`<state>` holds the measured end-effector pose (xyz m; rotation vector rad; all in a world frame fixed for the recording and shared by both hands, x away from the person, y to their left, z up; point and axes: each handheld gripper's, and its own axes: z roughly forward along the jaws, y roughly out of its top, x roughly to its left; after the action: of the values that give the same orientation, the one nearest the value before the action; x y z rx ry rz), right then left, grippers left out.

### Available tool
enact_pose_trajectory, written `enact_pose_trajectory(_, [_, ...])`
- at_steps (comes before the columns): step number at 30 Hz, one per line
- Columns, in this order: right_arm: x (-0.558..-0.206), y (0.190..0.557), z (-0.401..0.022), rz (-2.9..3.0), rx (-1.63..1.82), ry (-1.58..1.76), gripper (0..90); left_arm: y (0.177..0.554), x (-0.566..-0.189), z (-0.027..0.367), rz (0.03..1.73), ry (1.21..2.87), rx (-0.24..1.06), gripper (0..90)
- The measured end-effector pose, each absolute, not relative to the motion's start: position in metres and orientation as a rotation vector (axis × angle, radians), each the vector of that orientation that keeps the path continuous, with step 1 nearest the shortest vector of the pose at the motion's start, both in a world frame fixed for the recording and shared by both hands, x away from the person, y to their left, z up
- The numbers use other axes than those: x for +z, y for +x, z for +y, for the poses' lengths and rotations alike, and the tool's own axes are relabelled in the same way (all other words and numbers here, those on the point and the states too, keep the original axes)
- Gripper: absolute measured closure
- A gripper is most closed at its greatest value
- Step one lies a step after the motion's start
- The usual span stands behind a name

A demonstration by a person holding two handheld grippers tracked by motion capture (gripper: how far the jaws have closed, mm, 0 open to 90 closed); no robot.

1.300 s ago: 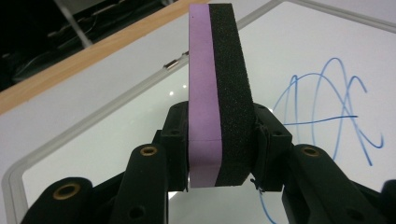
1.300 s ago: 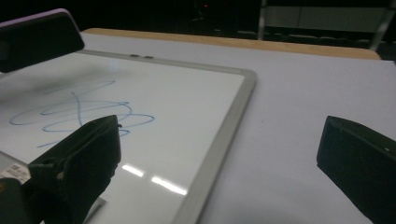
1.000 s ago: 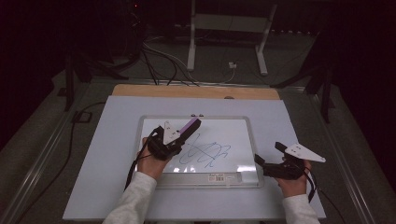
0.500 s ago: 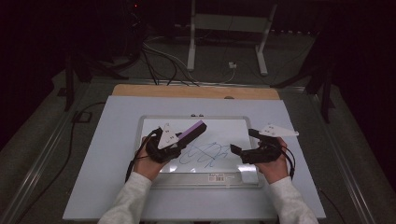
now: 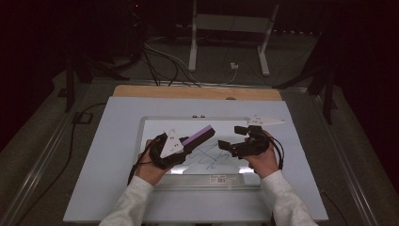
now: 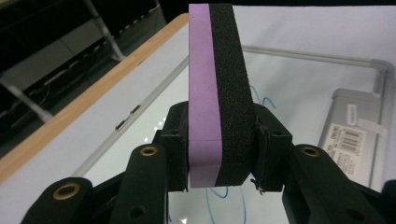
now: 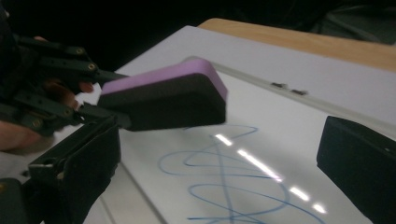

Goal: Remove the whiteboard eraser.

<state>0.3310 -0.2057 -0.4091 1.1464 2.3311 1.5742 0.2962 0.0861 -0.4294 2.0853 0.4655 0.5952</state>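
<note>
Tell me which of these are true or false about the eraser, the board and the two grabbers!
1. The left gripper holds a purple and black eraser. True.
2. The whiteboard is wiped clean. False: blue scribbles are on it.
3. The right gripper squeezes a marker. False: its jaws stand open with nothing between them.
4. The eraser lies flat on the whiteboard. False: it is held up above it.
5. The whiteboard lies on a pale mat. True.

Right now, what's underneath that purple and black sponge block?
Under the eraser block lies the whiteboard, with blue scribbles on it. The left tongs hold the block in the air. Whether more ink lies directly beneath it is hidden.
</note>
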Motion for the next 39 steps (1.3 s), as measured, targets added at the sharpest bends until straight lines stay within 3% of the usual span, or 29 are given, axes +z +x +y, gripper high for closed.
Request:
enact_pose_trajectory(12, [-0.412,0.336,-0.198,2.420,1.656,1.185,0.3,0.282,-0.427,0.075,0.296,2.075,0.625,64.4])
enact_pose_trajectory(22, [-0.419,0.347,-0.202,2.543,1.798,1.333,8.0,0.274,-0.425,0.074,0.202,2.016,0.598,64.3])
enact_pose_trajectory(30, [-0.417,0.348,-0.205,2.659,1.880,1.383,29.3,0.275,-0.426,0.075,0.179,2.009,0.549,64.3])
enact_pose_trajectory(39, [-0.412,0.343,-0.204,2.665,1.777,1.266,33.3,0.283,-0.431,0.074,0.203,2.052,0.477,60.0])
